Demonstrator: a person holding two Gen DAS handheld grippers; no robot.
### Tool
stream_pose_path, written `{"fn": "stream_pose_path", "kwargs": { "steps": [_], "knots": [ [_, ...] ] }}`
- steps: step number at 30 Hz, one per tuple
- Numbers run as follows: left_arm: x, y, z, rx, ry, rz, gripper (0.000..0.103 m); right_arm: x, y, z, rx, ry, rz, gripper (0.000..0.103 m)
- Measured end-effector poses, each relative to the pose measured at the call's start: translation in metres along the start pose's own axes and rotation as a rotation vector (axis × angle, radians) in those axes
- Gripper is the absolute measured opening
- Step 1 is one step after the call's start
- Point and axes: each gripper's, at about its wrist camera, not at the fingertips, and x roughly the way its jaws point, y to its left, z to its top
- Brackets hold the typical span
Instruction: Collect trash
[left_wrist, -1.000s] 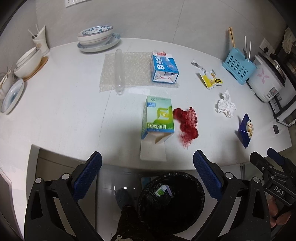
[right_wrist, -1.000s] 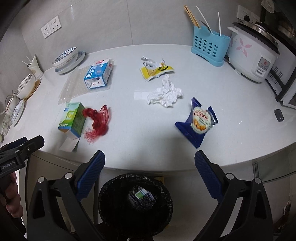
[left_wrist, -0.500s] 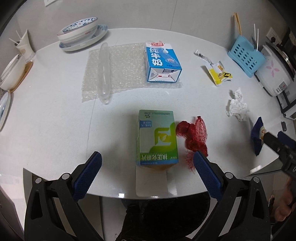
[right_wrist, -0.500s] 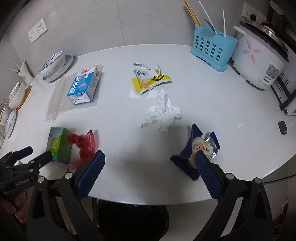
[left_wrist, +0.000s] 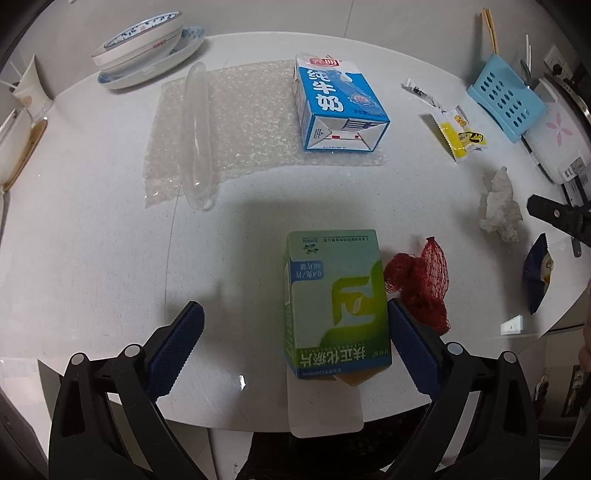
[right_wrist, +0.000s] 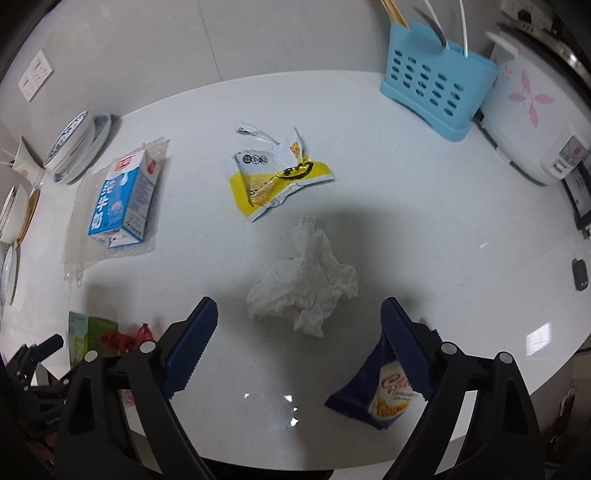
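Observation:
My left gripper (left_wrist: 291, 339) is open over the table's near edge; a green carton (left_wrist: 334, 301) lies between its fingers, nearer the right one. A red net bag (left_wrist: 419, 282) lies just right of the carton. My right gripper (right_wrist: 299, 332) is open, with a crumpled white tissue (right_wrist: 304, 286) just beyond its fingertips. A dark blue snack packet (right_wrist: 382, 387) lies partly under its right finger. A yellow wrapper (right_wrist: 275, 181) and a blue milk carton (right_wrist: 122, 199) on bubble wrap (left_wrist: 229, 125) lie farther back.
Stacked bowls and plates (left_wrist: 144, 48) stand at the back left. A blue utensil basket (right_wrist: 437, 86) and a white rice cooker (right_wrist: 535, 122) stand at the back right. A small black object (right_wrist: 579, 274) lies near the right edge.
Both grippers have moved forward and down over the table. The black trash bin below the edge has dropped out of view. The left now straddles the green carton; the right nears the tissue.

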Motion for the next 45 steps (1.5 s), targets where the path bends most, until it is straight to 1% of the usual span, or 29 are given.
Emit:
{"fn": "stream_pose_path", "kwargs": {
  "steps": [3, 4, 6, 8, 13, 14, 16, 23, 24, 25, 28, 31, 39, 45],
  "knots": [
    [0.003, 0.0, 0.004, 0.002, 0.01, -0.006, 0.088, 0.014, -0.005, 0.008, 0.041, 0.045, 0.025, 0.081],
    [0.003, 0.0, 0.004, 0.003, 0.014, -0.008, 0.085, 0.019, -0.007, 0.01, 0.055, 0.059, 0.029, 0.08],
    [0.005, 0.001, 0.005, 0.006, 0.026, -0.01, 0.081, 0.026, -0.008, 0.013, 0.076, 0.082, 0.04, 0.075],
    [0.006, 0.0, 0.007, 0.011, 0.037, -0.013, 0.074, 0.031, -0.009, 0.015, 0.091, 0.097, 0.046, 0.071],
    [0.007, -0.002, 0.009, 0.033, 0.05, -0.027, 0.064, 0.044, -0.01, 0.018, 0.129, 0.14, 0.047, 0.06],
    [0.007, -0.002, 0.009, 0.036, 0.051, -0.03, 0.06, 0.047, -0.011, 0.019, 0.138, 0.15, 0.047, 0.059],
    [0.006, -0.002, 0.01, 0.042, 0.053, -0.037, 0.053, 0.053, -0.012, 0.019, 0.152, 0.17, 0.047, 0.053],
    [0.003, 0.004, 0.011, 0.049, 0.047, -0.04, 0.051, 0.063, -0.014, 0.017, 0.185, 0.202, 0.052, 0.036],
    [0.002, 0.004, 0.01, 0.048, 0.048, -0.041, 0.051, 0.064, -0.014, 0.017, 0.189, 0.206, 0.054, 0.032],
    [0.002, 0.005, 0.01, 0.047, 0.049, -0.041, 0.051, 0.065, -0.014, 0.016, 0.193, 0.209, 0.056, 0.024],
    [0.0, 0.007, 0.01, 0.047, 0.047, -0.04, 0.051, 0.066, -0.015, 0.015, 0.201, 0.211, 0.063, 0.012],
    [-0.003, 0.008, 0.011, 0.048, 0.042, -0.041, 0.05, 0.065, -0.015, 0.014, 0.202, 0.202, 0.059, 0.009],
    [-0.008, 0.009, 0.014, 0.051, 0.03, -0.044, 0.049, 0.053, -0.01, 0.011, 0.183, 0.161, 0.04, 0.009],
    [-0.015, 0.008, 0.014, 0.059, 0.021, -0.049, 0.049, 0.036, 0.003, 0.007, 0.172, 0.122, 0.049, 0.009]
  ]
}}
